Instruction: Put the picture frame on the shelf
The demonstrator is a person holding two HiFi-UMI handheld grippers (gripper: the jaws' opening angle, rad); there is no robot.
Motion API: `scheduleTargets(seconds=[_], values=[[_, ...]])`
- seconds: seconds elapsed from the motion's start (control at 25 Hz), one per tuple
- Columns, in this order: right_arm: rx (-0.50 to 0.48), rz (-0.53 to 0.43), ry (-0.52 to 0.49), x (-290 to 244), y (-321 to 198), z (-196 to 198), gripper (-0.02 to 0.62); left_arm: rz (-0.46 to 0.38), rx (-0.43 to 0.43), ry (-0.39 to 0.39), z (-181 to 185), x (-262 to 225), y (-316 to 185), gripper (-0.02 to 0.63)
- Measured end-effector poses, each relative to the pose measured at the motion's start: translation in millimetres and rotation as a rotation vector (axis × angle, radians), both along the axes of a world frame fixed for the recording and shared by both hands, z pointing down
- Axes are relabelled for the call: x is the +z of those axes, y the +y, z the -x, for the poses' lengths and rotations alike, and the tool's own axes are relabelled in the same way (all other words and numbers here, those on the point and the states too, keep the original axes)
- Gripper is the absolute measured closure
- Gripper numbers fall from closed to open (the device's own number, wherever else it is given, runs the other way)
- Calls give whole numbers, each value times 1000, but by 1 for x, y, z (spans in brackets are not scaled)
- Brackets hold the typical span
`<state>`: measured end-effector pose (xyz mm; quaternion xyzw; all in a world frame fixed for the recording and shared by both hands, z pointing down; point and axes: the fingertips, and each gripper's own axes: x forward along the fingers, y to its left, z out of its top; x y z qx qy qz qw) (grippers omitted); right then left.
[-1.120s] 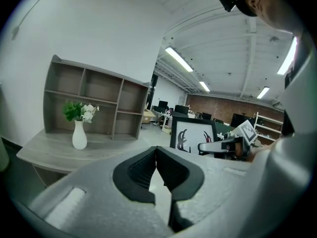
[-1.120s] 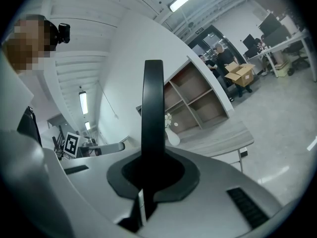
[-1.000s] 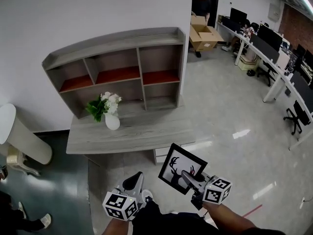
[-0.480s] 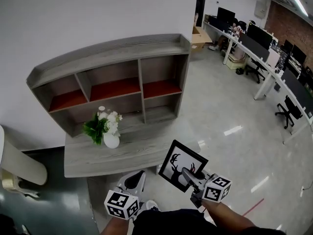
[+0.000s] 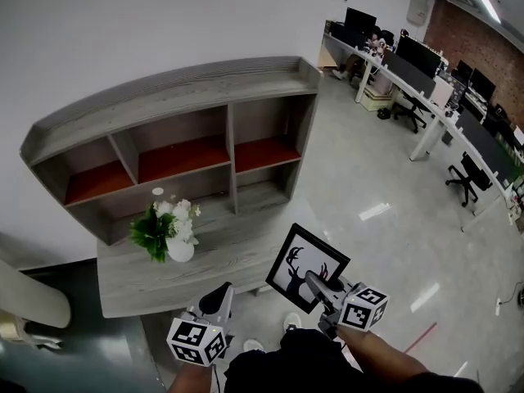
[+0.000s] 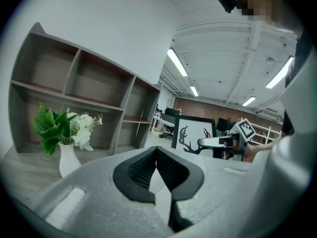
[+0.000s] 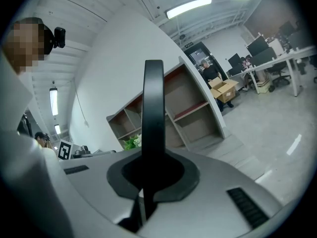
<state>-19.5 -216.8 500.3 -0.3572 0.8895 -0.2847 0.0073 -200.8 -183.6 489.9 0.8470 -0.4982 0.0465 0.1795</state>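
A black picture frame (image 5: 304, 266) with an antler silhouette on white is held upright over the floor, with my right gripper (image 5: 315, 283) shut on its lower right edge. The right gripper view shows the frame (image 7: 153, 108) edge-on, rising from between the jaws of the right gripper (image 7: 151, 167). The grey shelf (image 5: 188, 150) with red-lined compartments stands against the white wall ahead. My left gripper (image 5: 217, 301) hangs low at the left, shut and holding nothing. From the left gripper (image 6: 156, 152) I see the frame (image 6: 194, 135) to the right and the shelf (image 6: 74, 83) at the left.
A white vase of flowers (image 5: 169, 232) stands on the grey wooden top (image 5: 221, 256) in front of the shelf. Office desks with monitors and chairs (image 5: 426, 80) line the right side. A cardboard box (image 7: 224, 89) sits on the floor beyond the shelf.
The view has moved closer to the shelf, which now looks larger and nearer. The frame stays in the right gripper, and both grippers keep their places low in the view.
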Motion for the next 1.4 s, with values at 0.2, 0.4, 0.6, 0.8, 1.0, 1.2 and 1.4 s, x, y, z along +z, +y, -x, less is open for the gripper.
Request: scheduleTargets(seconds=[0.2, 0.4, 0.6, 0.8, 1.0, 1.2, 1.4], values=[[20, -20, -15, -5, -38, 1, 574, 16, -28, 4, 6, 7, -19, 597], [-11, -7, -31, -3, -76, 2, 574, 29, -69, -13, 7, 5, -44, 597], [-74, -6, -53, -4, -116, 7, 574, 6, -108, -25, -1, -5, -84, 597], [-115, -6, -65, -1, -153, 0, 574, -1, -159, -39, -6, -4, -122, 597], [-87, -30, -65, -2, -204, -17, 574, -12, -202, -63, -9, -6, -148, 597], [-12, -85, -68, -23, -259, -17, 574, -20, -229, -87, 1, -9, -159, 597], [90, -198, -84, -66, -305, 1, 574, -14, -211, -87, 18, -11, -170, 597]])
